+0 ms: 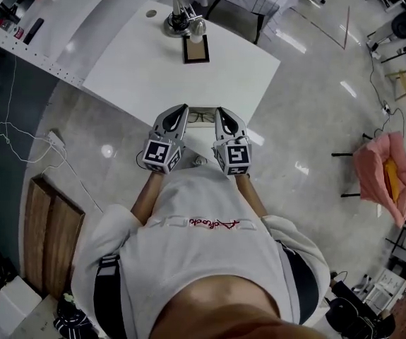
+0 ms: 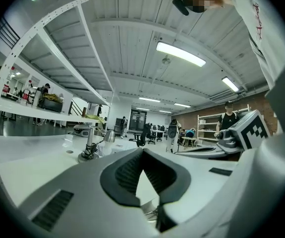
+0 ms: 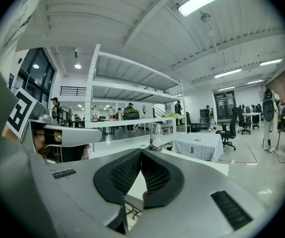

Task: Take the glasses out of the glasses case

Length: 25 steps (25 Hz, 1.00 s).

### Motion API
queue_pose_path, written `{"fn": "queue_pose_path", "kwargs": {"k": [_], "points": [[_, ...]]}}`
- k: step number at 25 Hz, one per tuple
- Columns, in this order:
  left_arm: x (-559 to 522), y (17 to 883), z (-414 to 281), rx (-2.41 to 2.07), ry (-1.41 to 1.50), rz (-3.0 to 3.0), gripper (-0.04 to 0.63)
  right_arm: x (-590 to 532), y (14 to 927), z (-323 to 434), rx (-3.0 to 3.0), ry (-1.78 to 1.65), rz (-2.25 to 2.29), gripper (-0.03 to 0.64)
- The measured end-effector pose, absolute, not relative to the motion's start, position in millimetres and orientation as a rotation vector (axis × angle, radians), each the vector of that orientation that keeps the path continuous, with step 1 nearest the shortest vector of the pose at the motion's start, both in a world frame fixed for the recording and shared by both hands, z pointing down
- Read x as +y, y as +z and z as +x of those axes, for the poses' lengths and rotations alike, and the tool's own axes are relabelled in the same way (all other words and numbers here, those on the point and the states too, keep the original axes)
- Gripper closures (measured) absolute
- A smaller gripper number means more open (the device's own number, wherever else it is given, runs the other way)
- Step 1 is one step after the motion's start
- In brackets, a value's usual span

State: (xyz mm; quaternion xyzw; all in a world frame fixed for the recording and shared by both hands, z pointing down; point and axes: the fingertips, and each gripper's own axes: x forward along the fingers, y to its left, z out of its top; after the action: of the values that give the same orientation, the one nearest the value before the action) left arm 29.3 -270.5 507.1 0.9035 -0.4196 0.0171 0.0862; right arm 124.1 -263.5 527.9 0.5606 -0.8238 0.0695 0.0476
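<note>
White shirt (image 1: 203,260) fills the foreground. I read the left hand-held gripper (image 1: 183,110) and right hand-held gripper (image 1: 219,111) jaws together at the tips, flanking the glasses (image 1: 201,117) on the table's (image 1: 139,69) near edge.

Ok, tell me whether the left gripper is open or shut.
Shut: the left gripper tips meet in its own view. Whether it pinches the glasses is unclear.

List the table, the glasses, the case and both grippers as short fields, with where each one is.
table: white
glasses: lying at the table's near edge, between the two grippers
left gripper: jaw tips together, left of the glasses
right gripper: jaw tips together, right of the glasses
case: dark-rimmed, on the far side, apart from the glasses
metal stand: behind the case
</note>
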Motion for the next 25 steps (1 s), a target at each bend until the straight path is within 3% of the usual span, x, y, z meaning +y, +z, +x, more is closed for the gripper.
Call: {"fn": "queue_pose_path", "kwargs": {"k": [12, 25], "points": [[-290, 522, 9, -1.34, 0.012, 2.548, 0.574, -280, 544, 113, -2.55, 0.308, 1.646, 0.591], [-278, 554, -9, -1.292, 0.169, 2.519, 0.574, -276, 572, 111, -2.462, 0.425, 1.673, 0.591]]}}
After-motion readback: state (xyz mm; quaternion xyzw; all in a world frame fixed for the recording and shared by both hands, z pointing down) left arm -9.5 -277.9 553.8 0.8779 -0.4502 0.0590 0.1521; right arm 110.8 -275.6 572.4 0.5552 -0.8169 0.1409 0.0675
